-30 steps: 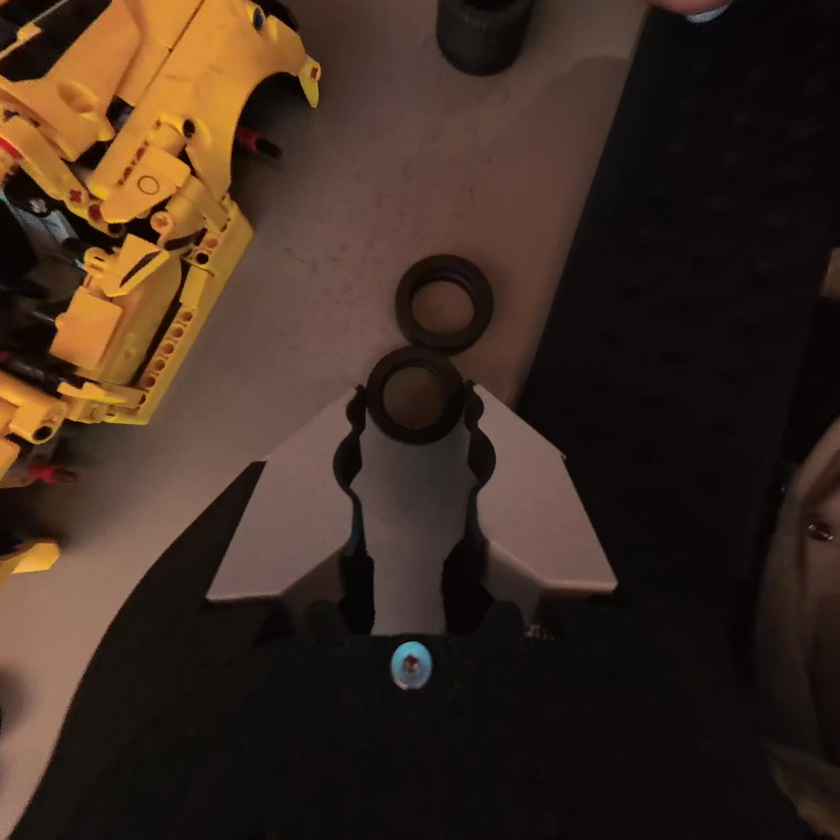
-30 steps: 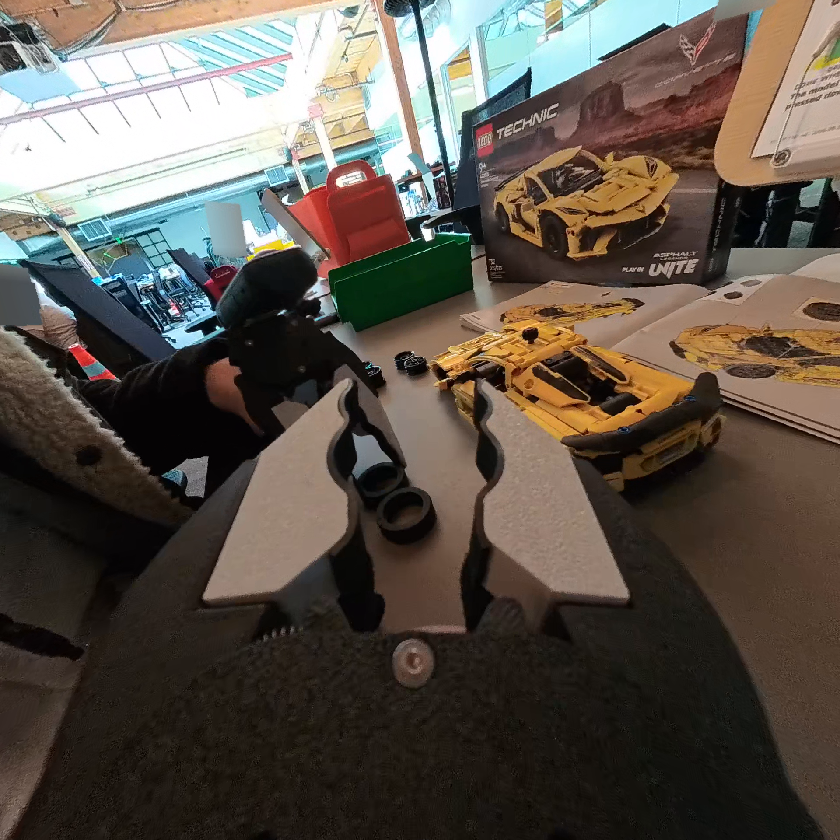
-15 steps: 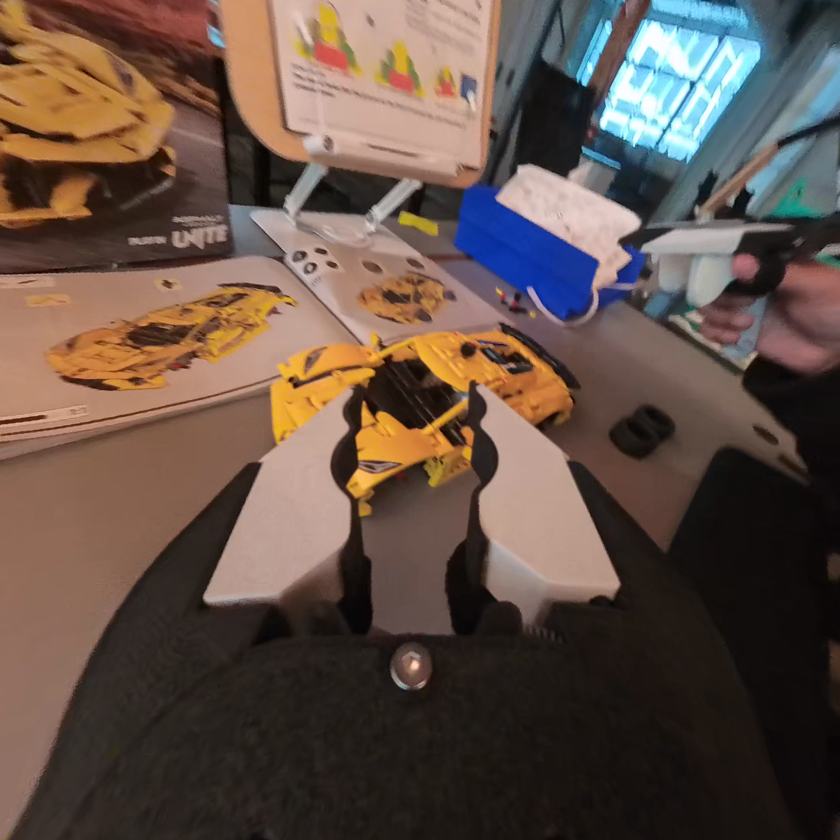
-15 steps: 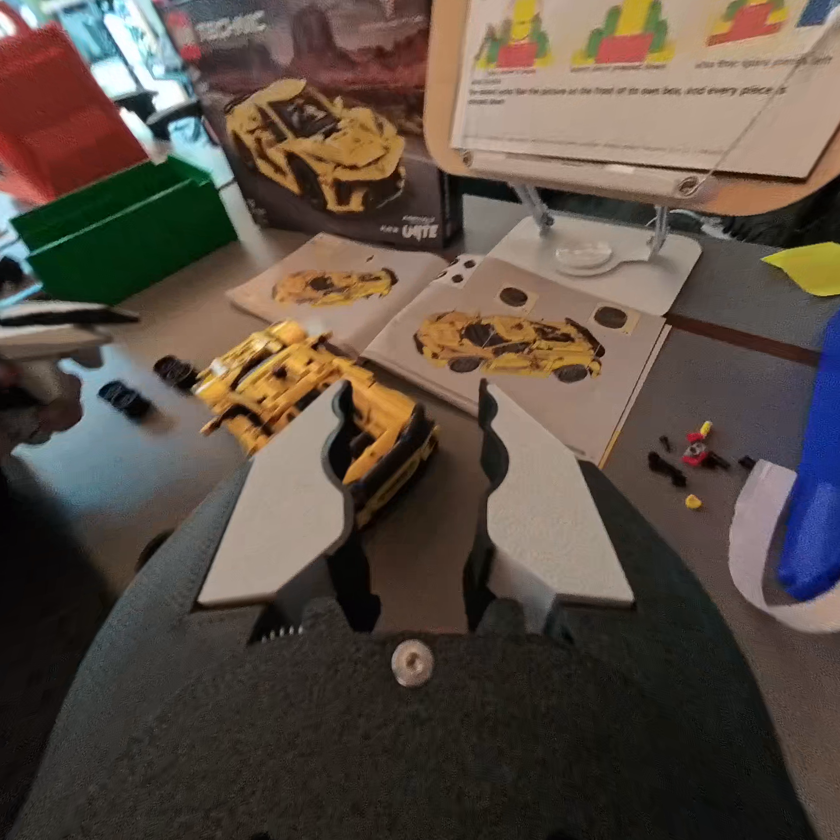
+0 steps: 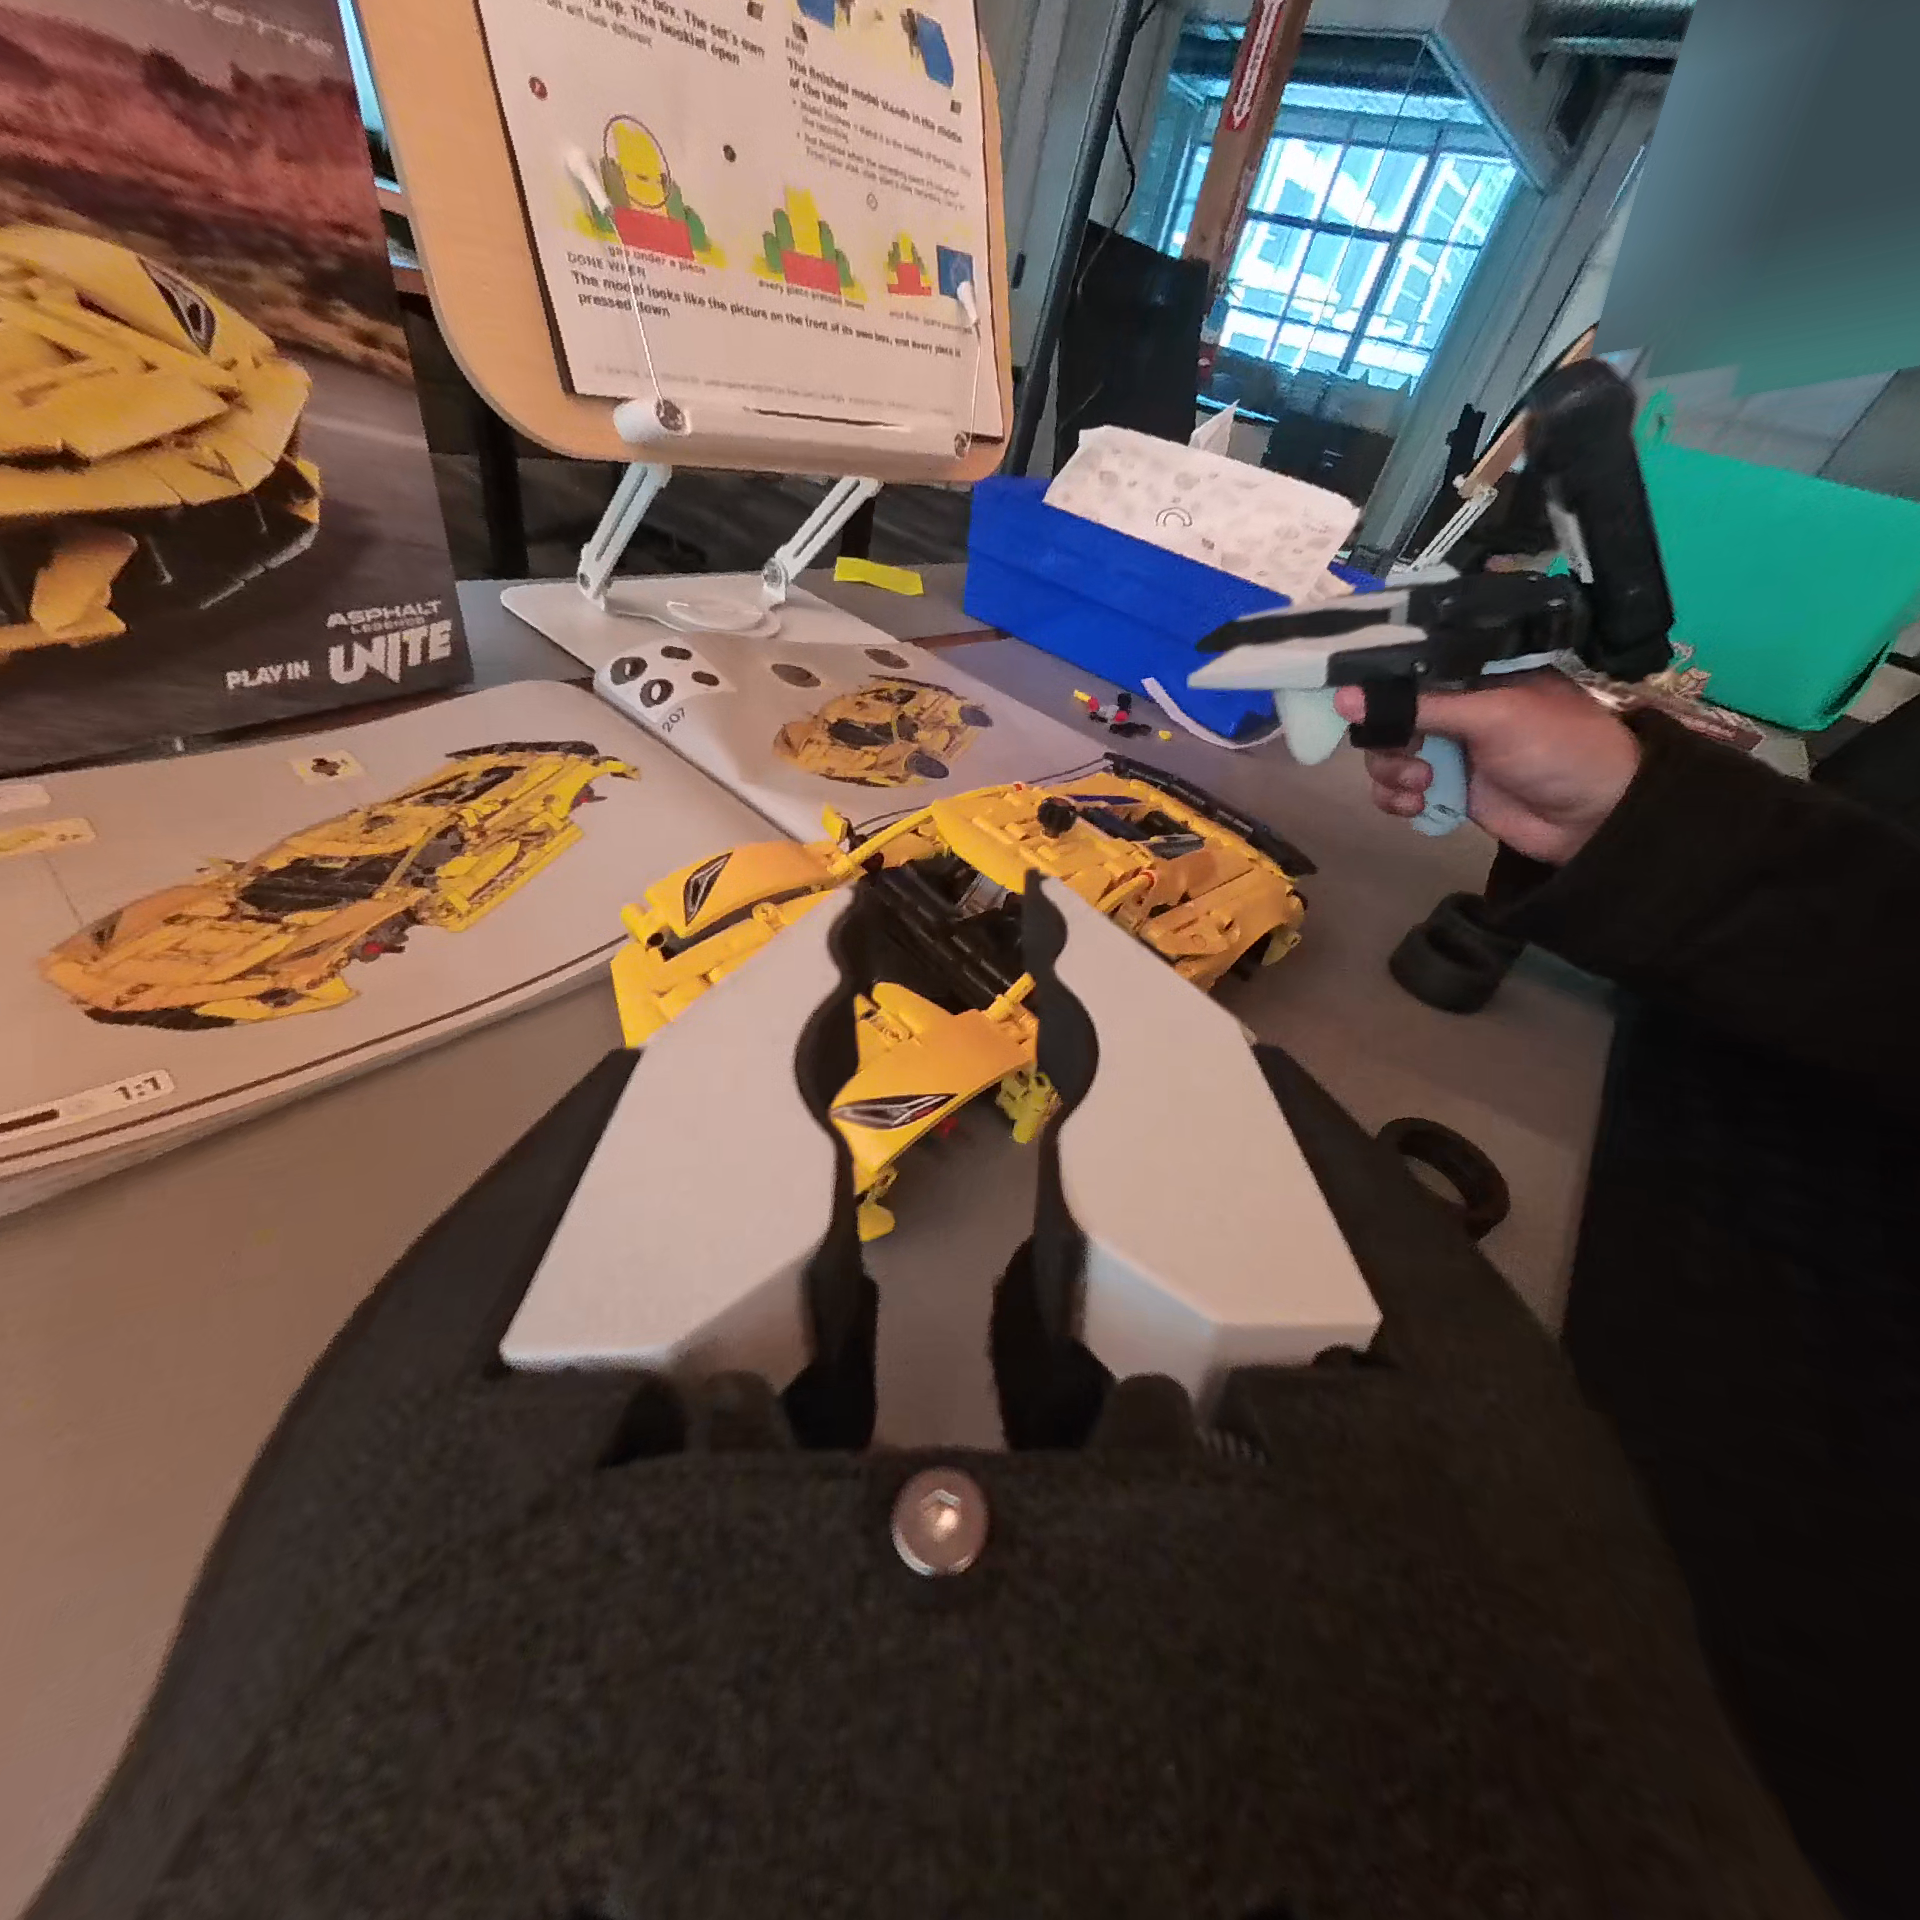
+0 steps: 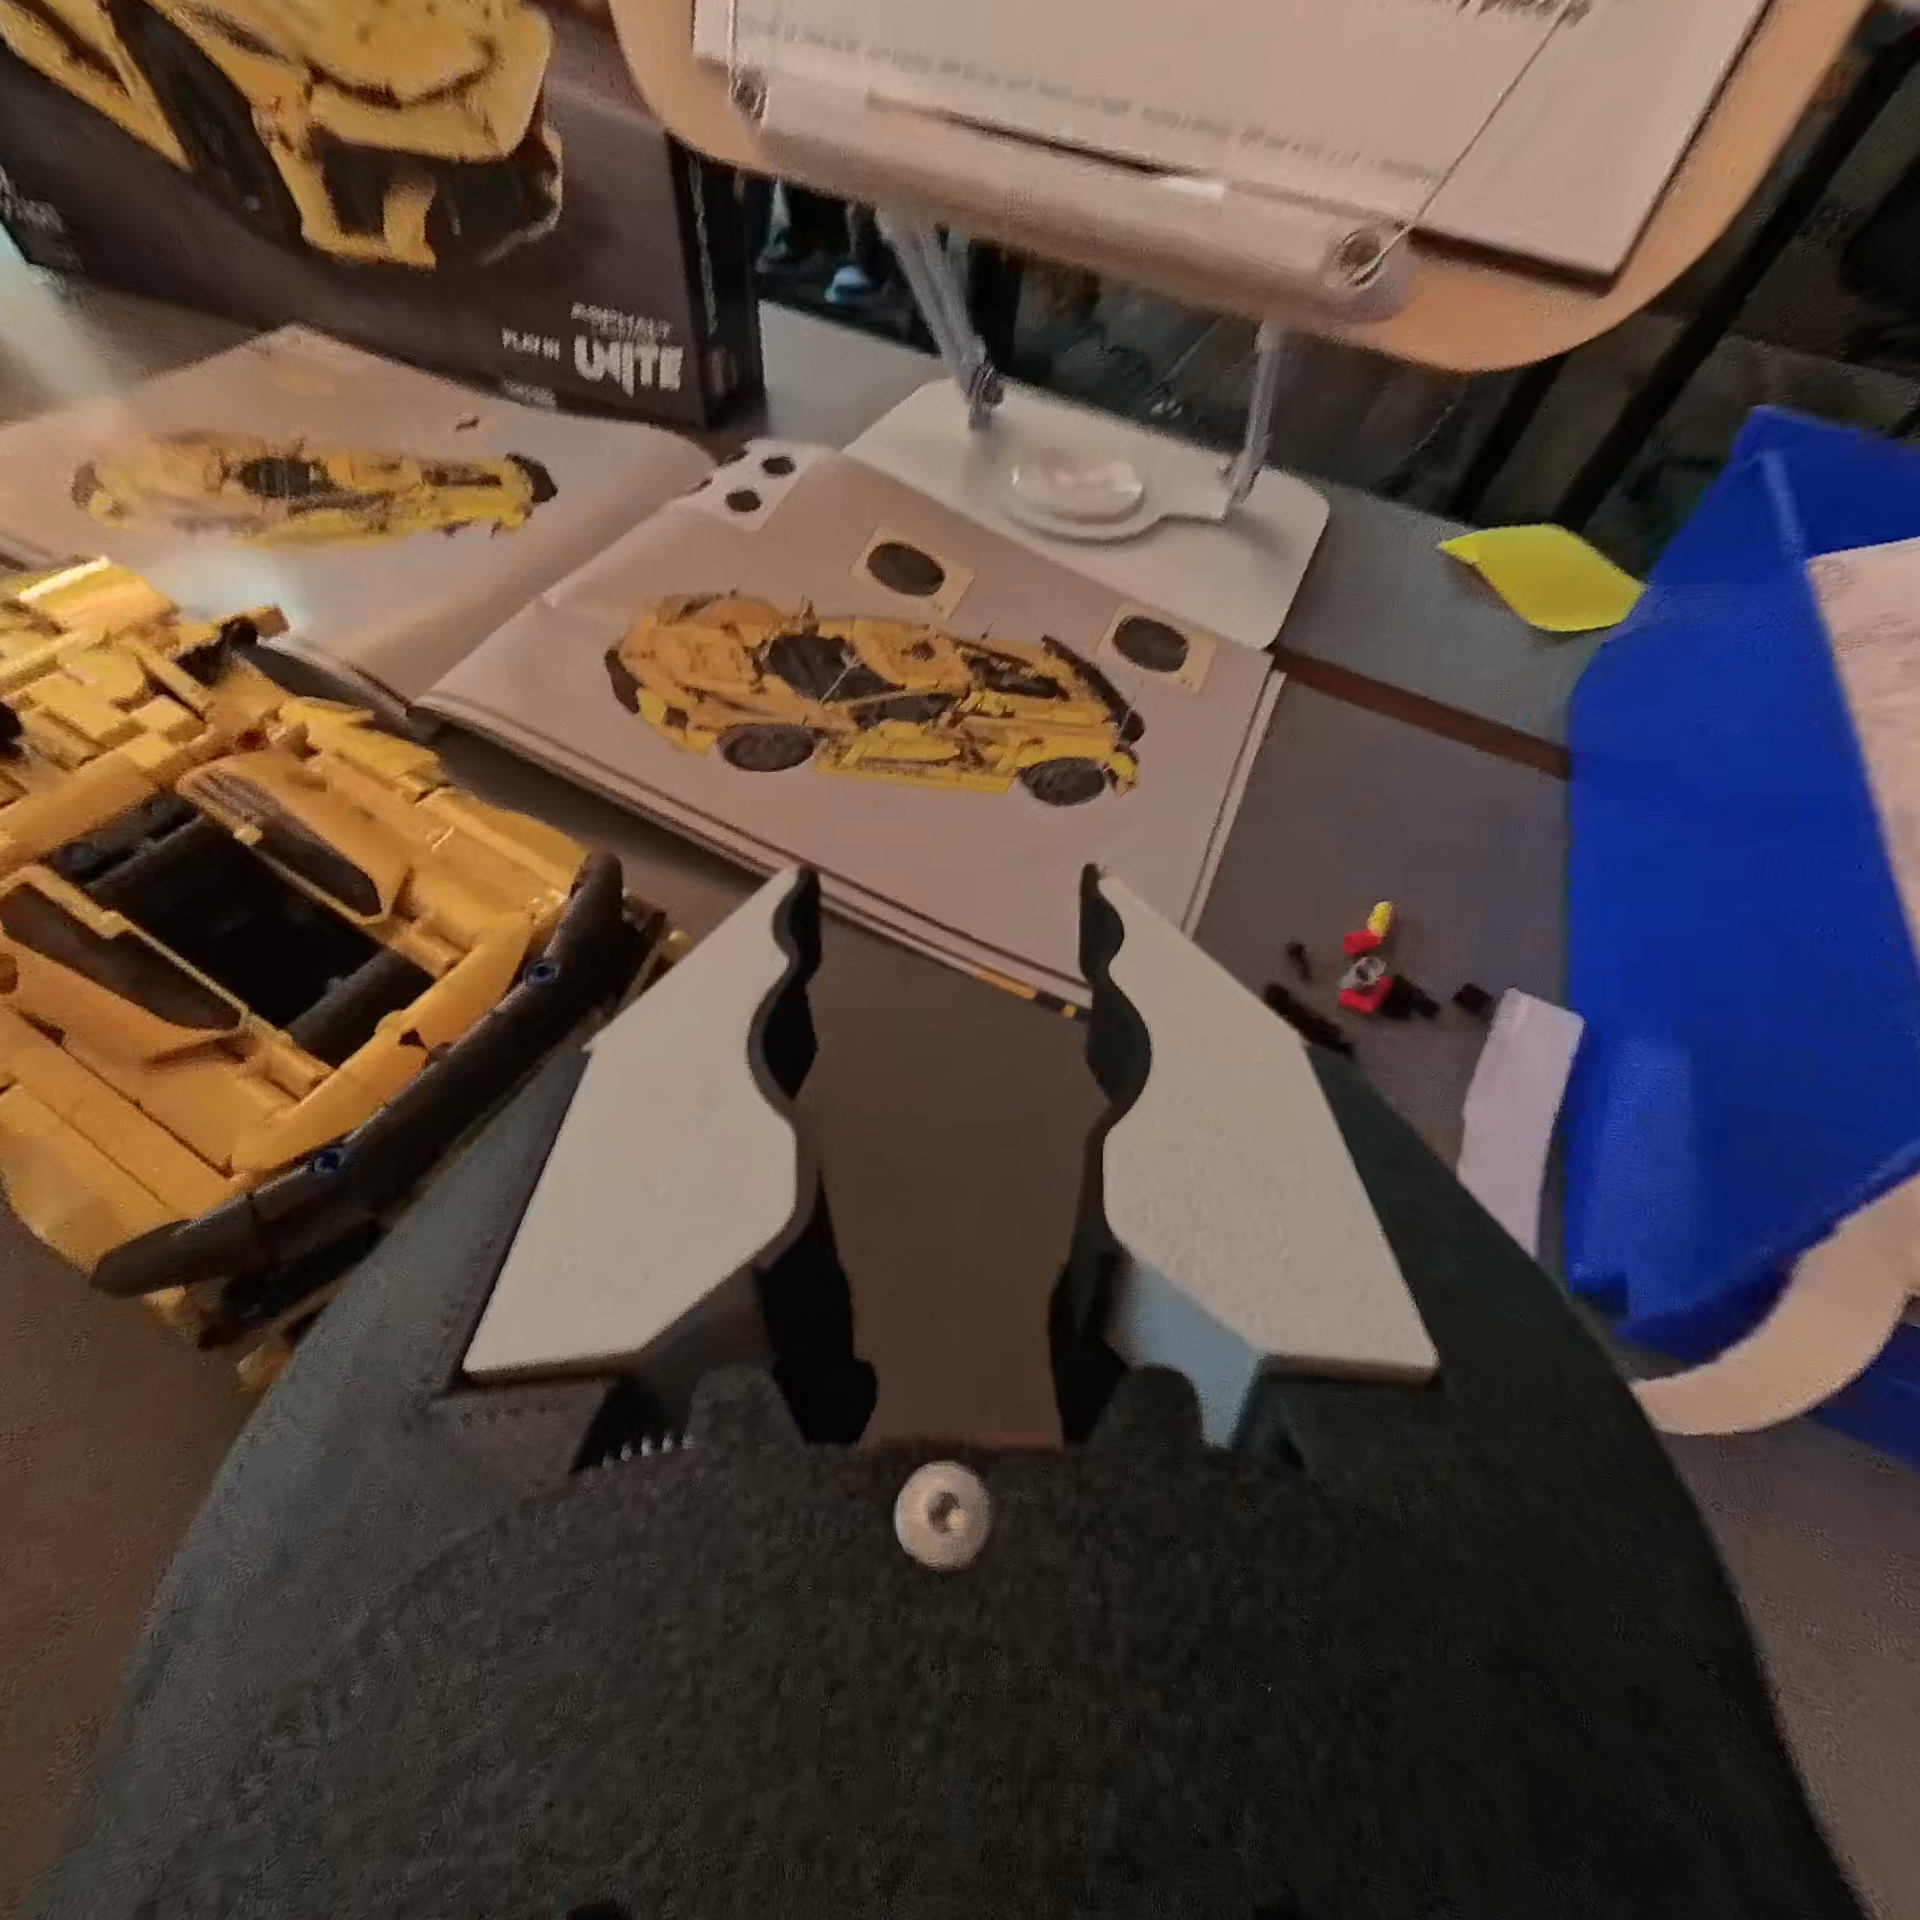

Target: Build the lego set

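The grey counter point(image 5: 260, 1351) carries everything, and the yellow Lego car point(image 5: 966, 925) near its middle serves as the landmark. Behind the car and to its left stands the set's box point(image 5: 197, 364), with a picture of the same car on its front. Directly behind the car, an open instruction booklet point(image 5: 343, 883) lies flat, and beyond that a document stand point(image 5: 686, 260) holds a printed sheet upright. Behind the car to its right sits a blue bin point(image 6: 1745, 883) with white paper in it. The car itself rests on the counter without wheels in its arches. The left gripper point(image 5: 940, 914) hovers just in front of the car, jaws apart and empty, the car's nose showing between them. The right gripper point(image 6: 945, 904) hangs to the right of the car's dark rear bumper, jaws likewise spread with nothing between them. Right of the car stand stacked black tyres point(image 5: 1455, 951), and a single tyre point(image 5: 1449, 1174) lies nearer the camera. Small loose pieces point(image 6: 1361, 971), red, yellow and black, lie between the car and the bin.
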{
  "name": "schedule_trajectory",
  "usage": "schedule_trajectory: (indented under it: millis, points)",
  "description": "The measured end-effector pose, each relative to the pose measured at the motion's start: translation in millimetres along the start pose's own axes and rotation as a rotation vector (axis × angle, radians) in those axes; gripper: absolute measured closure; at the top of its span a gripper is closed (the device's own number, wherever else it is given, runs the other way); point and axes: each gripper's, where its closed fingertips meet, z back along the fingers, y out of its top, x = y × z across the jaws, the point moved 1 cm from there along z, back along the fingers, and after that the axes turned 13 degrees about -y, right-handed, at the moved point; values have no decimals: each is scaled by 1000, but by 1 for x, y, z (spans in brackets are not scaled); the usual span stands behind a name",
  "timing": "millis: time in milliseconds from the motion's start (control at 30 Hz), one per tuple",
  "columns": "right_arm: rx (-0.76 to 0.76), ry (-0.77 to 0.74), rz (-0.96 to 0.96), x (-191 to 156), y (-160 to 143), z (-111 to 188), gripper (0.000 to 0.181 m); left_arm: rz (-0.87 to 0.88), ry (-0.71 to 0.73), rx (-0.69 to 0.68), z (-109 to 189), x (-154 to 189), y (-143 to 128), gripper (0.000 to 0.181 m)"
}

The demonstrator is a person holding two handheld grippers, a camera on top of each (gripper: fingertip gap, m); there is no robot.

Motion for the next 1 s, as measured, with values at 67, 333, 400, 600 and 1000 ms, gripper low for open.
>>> schedule_trajectory:
  millis: [67, 333, 400, 600, 1000]
  points:
    - [-6, 21, 3, -7, 0, 0, 132, -40, 15, 29, 2, 1, 6, 151]
    - [37, 25, -37, -5, 9, 4, 137, -57, 57, 21, 4, -5, 3, 152]
    - [28, 56, -89, -7, 7, 2, 137, -56, 64, 28, 4, -7, 3, 152]
    - [37, 93, -86, -15, 8, 5, 137, -80, 109, 341, 52, -12, 56, 154]
    - [135, 123, -85, -24, 28, 22, 142, 152, 322, -19, 84, -69, 2, 150]
